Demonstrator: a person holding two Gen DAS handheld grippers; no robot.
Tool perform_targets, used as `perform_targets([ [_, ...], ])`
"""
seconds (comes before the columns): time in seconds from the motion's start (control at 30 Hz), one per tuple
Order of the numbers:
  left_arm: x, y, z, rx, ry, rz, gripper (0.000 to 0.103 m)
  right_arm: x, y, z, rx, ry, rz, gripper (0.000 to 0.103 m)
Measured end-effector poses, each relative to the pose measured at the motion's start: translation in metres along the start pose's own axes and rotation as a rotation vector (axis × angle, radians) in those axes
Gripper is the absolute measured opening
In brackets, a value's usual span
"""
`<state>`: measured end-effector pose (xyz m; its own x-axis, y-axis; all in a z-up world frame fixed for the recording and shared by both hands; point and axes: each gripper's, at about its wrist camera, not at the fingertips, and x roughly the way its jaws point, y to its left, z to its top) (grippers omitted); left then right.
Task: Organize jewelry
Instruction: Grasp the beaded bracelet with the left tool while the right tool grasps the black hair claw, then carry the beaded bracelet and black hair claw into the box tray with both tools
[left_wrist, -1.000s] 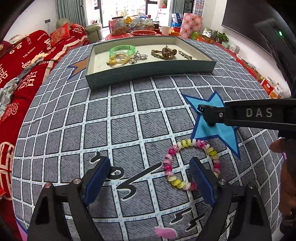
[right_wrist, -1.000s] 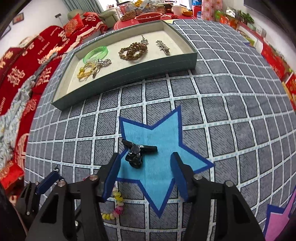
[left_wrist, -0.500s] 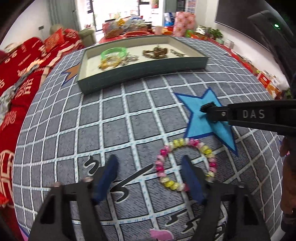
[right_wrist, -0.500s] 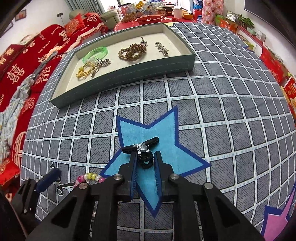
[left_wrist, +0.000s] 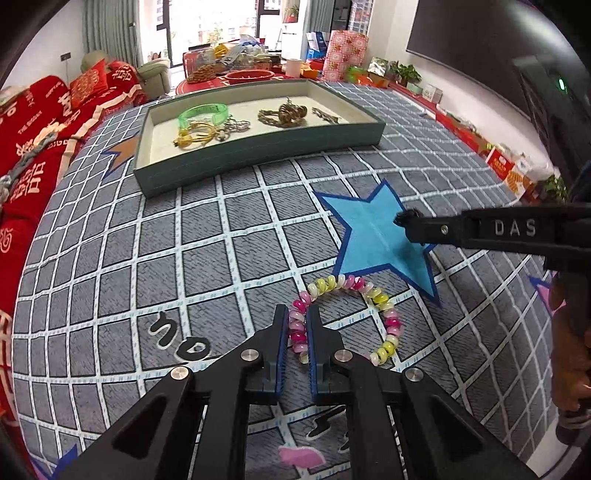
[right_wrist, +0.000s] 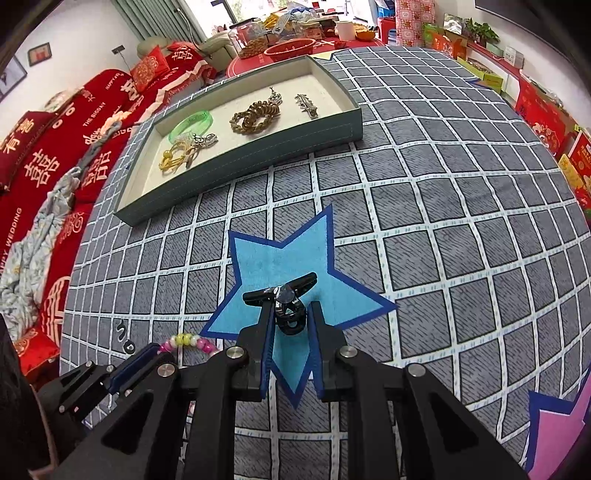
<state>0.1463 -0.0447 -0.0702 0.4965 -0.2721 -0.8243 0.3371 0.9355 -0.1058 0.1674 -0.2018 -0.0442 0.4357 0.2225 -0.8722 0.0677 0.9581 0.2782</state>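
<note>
Down at the near edge, the left gripper (left_wrist: 297, 332) tilts steeply toward the grey grid-patterned cloth (left_wrist: 155, 258) covering the table. Its jaws have just been closing and now pinch the left side of the pastel bead bracelet of pink, yellow and white beads (left_wrist: 384, 302); the blue pads (left_wrist: 282, 343) press the beads from both sides, while the rest of the loop lies flat on the cloth to the right.

Just beside it, the right gripper (right_wrist: 290, 314) slants down over the light blue star patch (right_wrist: 280, 258). Its jaws, narrowed to a small gap, clamp a small black hair clip with a shiny stone (right_wrist: 286, 299), whose black bar sticks out across the fingertips. From the left wrist view this gripper reaches in from the right, and part of the person's hand (left_wrist: 572, 350) shows at the frame edge.

Farther back on the cloth sits a shallow grey-green tray with a cream lining (left_wrist: 258, 151). Inside lie a translucent green bangle (left_wrist: 203, 112), a tangle of gold chain (left_wrist: 195, 134), a brown beaded bracelet (left_wrist: 282, 114) and a thin silver hairpin (left_wrist: 325, 115). A red sofa (left_wrist: 33, 140) runs along the left.
</note>
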Motion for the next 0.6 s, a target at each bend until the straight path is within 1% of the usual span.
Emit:
perform_targets([
  [0.13,-0.009,0.007,0.003,-0.024,-0.021,-0.012,0.023,-0.006,-0.003,-0.003,0.011,-0.008,0.015,0.019],
  [0.6,-0.034,0.015,0.021,-0.036,-0.093,-0.022,0.023,-0.022,-0.006,-0.004,0.006,-0.039,0.029,0.019],
])
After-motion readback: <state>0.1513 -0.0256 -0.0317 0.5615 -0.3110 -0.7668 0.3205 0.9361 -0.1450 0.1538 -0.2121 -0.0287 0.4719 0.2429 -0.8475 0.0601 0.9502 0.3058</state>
